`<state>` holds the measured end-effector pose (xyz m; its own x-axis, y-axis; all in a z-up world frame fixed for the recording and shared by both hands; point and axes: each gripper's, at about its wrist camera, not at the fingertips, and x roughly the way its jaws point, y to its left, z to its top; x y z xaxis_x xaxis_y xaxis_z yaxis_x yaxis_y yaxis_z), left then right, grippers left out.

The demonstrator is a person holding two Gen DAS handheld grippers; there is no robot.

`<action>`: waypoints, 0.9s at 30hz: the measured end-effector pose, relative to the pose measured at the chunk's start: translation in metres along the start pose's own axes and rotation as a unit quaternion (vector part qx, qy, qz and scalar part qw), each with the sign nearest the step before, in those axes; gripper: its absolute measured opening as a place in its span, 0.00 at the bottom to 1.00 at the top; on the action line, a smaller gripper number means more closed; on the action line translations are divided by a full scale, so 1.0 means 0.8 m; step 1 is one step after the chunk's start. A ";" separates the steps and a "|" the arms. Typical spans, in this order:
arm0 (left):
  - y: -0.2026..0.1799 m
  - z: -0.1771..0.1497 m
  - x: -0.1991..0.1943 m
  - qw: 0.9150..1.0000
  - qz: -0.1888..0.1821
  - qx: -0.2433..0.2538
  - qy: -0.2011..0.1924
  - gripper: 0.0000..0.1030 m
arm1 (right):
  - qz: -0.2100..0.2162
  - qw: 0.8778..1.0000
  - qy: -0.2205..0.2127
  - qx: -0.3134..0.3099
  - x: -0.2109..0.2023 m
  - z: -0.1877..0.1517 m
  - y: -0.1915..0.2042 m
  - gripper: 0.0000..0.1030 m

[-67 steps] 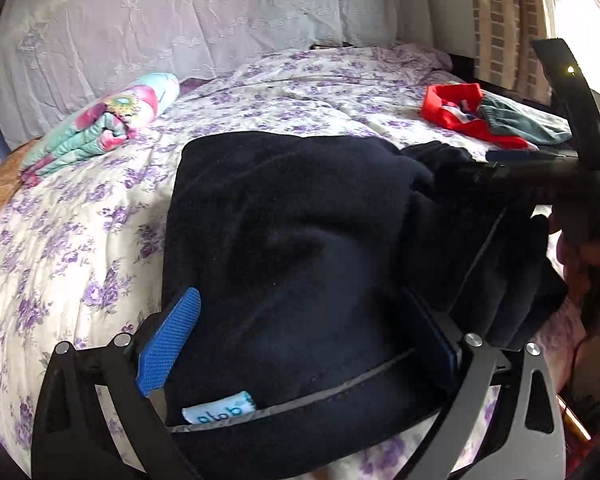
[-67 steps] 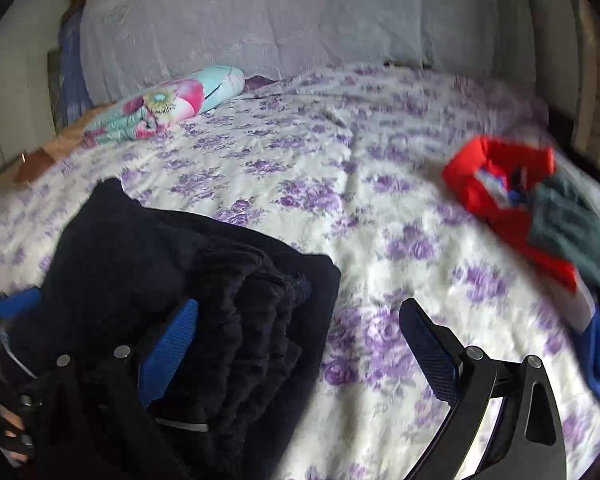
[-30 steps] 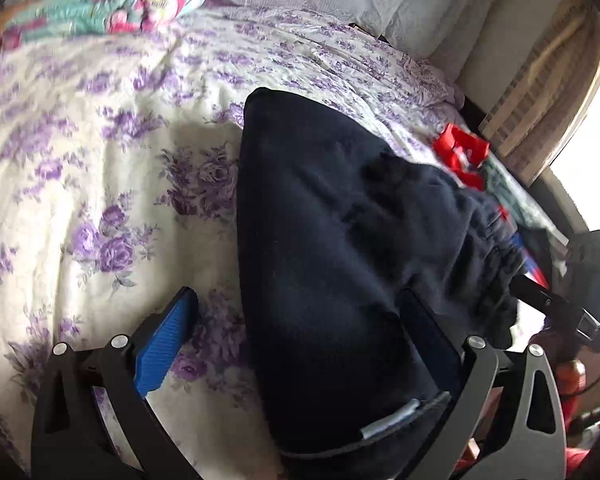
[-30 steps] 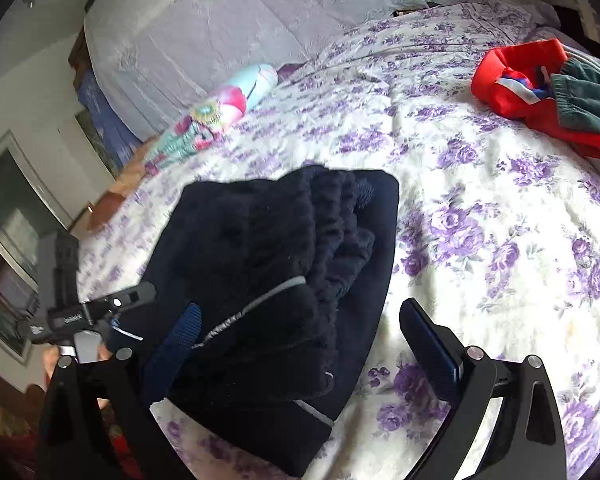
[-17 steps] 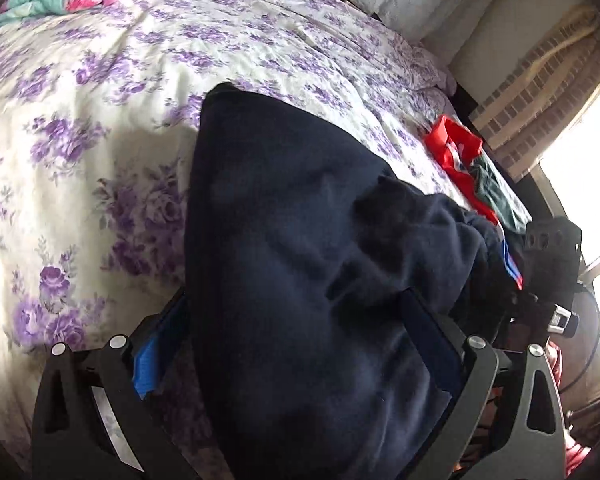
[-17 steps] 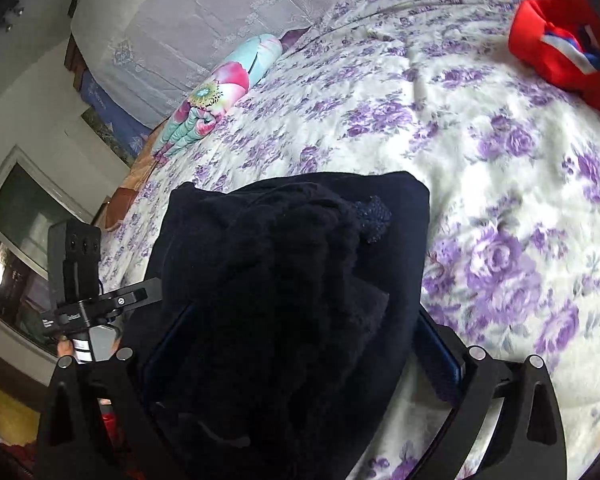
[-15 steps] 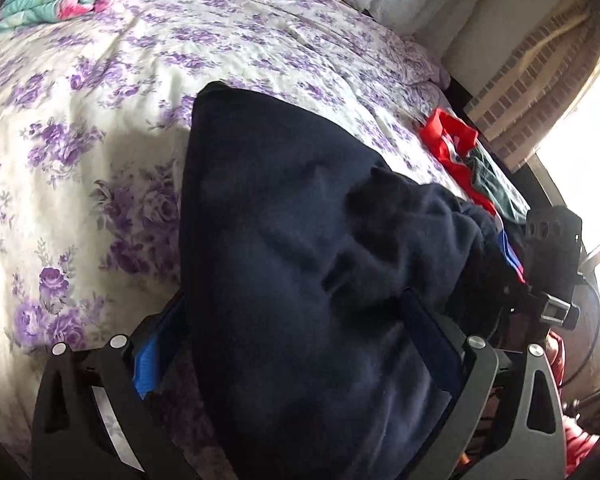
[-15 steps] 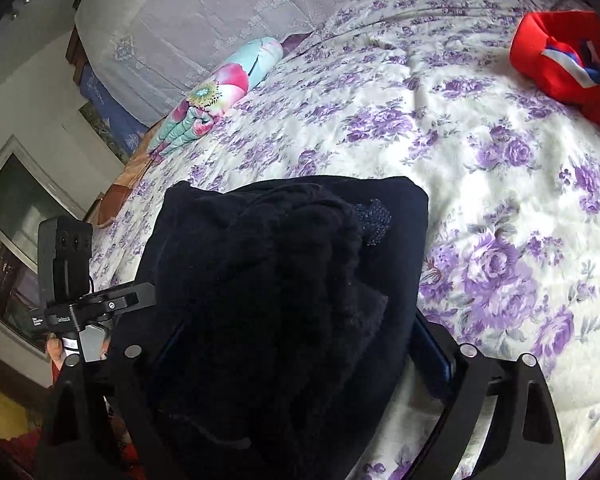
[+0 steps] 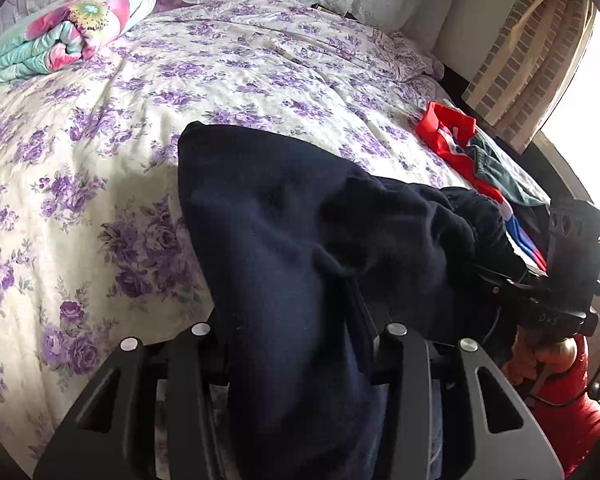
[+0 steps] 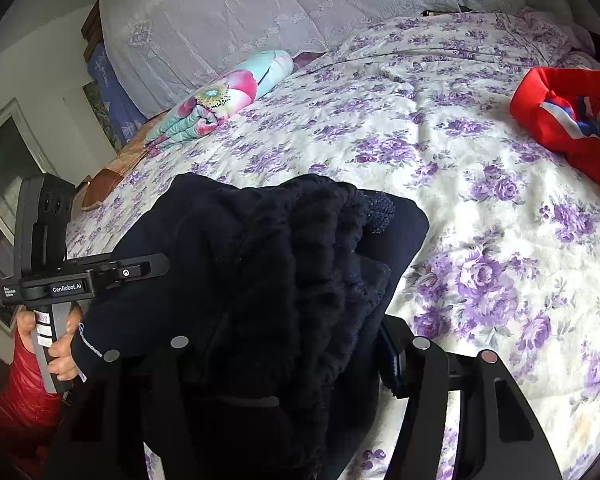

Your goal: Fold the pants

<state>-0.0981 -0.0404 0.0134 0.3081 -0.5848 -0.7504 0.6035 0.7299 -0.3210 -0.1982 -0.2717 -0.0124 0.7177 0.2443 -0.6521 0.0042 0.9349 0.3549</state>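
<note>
The dark navy pants (image 9: 292, 248) are folded into a thick bundle at the near edge of the bed. My left gripper (image 9: 296, 320) is shut on one end of the bundle, its jaws pressed into the cloth. My right gripper (image 10: 284, 344) is shut on the other end, at the gathered ribbed waistband (image 10: 320, 240). The pads of both are buried in fabric. The right gripper's body shows in the left wrist view (image 9: 556, 280), and the left gripper's body in the right wrist view (image 10: 80, 276).
The bed (image 9: 100, 120) has a white sheet with purple flowers. A rolled floral blanket (image 10: 224, 100) lies at the far left by lace pillows (image 10: 260, 12). A red garment (image 10: 560, 112) with a green one on it lies at the right edge.
Both grippers closed from wide open onto the two ends of the folded pants. The bundle now stands a little higher between them.
</note>
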 end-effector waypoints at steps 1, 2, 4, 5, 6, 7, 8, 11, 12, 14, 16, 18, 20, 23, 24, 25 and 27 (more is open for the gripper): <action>-0.003 -0.001 0.000 1.000 0.008 0.004 -0.004 0.44 | 0.002 1.000 -0.005 0.001 0.001 -0.001 -0.002 0.62; -0.006 -0.003 0.000 1.000 0.020 0.007 -0.009 0.47 | 0.004 1.000 -0.008 0.001 0.002 -0.003 -0.002 0.63; -0.007 -0.009 0.003 0.998 0.056 0.001 -0.021 0.68 | 0.010 1.000 -0.005 0.008 0.006 -0.004 -0.008 0.70; -0.005 -0.013 0.004 0.996 0.079 -0.010 -0.030 0.74 | 0.018 1.000 -0.003 0.019 0.008 -0.005 -0.014 0.70; -0.003 -0.016 0.004 0.995 0.091 -0.019 -0.035 0.82 | 0.025 0.999 -0.001 0.026 0.008 -0.004 -0.016 0.71; -0.002 -0.017 0.003 0.994 0.096 -0.027 -0.039 0.83 | 0.027 0.999 -0.001 0.026 0.008 -0.004 -0.017 0.72; -0.001 -0.018 0.002 0.994 0.096 -0.029 -0.041 0.83 | 0.026 0.999 -0.002 0.024 0.008 -0.005 -0.016 0.72; -0.002 -0.021 0.000 0.992 0.112 -0.026 -0.050 0.86 | 0.028 0.999 -0.003 0.026 0.009 -0.006 -0.017 0.73; -0.004 -0.023 -0.002 0.991 0.118 -0.022 -0.054 0.86 | 0.030 0.999 -0.003 0.028 0.010 -0.006 -0.017 0.74; -0.011 -0.027 -0.006 0.988 0.139 -0.005 -0.064 0.87 | 0.032 0.999 -0.004 0.030 0.010 -0.006 -0.019 0.75; -0.018 -0.033 -0.009 0.985 0.154 0.008 -0.072 0.88 | 0.033 0.999 -0.005 0.031 0.010 -0.006 -0.020 0.77; -0.023 -0.040 -0.012 0.983 0.164 0.017 -0.078 0.89 | 0.034 0.999 -0.006 0.032 0.010 -0.006 -0.020 0.78; -0.022 -0.043 -0.013 0.983 0.163 0.016 -0.080 0.89 | 0.034 0.999 -0.006 0.032 0.010 -0.007 -0.019 0.79; -0.015 -0.042 -0.014 0.986 0.149 0.002 -0.076 0.90 | 0.032 0.999 -0.007 0.033 0.010 -0.008 -0.018 0.81; -0.014 -0.043 -0.014 0.986 0.146 -0.001 -0.075 0.90 | 0.032 0.999 -0.007 0.033 0.010 -0.008 -0.018 0.81; -0.013 -0.044 -0.014 0.987 0.143 -0.003 -0.075 0.90 | 0.032 0.999 -0.008 0.033 0.010 -0.008 -0.019 0.82; -0.013 -0.045 -0.014 0.987 0.143 -0.003 -0.075 0.90 | 0.033 0.999 -0.008 0.033 0.010 -0.009 -0.019 0.84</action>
<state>-0.1341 -0.0292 0.0045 0.5703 -0.4006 -0.7171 0.4717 0.8745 -0.1134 -0.1976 -0.2820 -0.0273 0.7290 0.3011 -0.6147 0.0019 0.8972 0.4417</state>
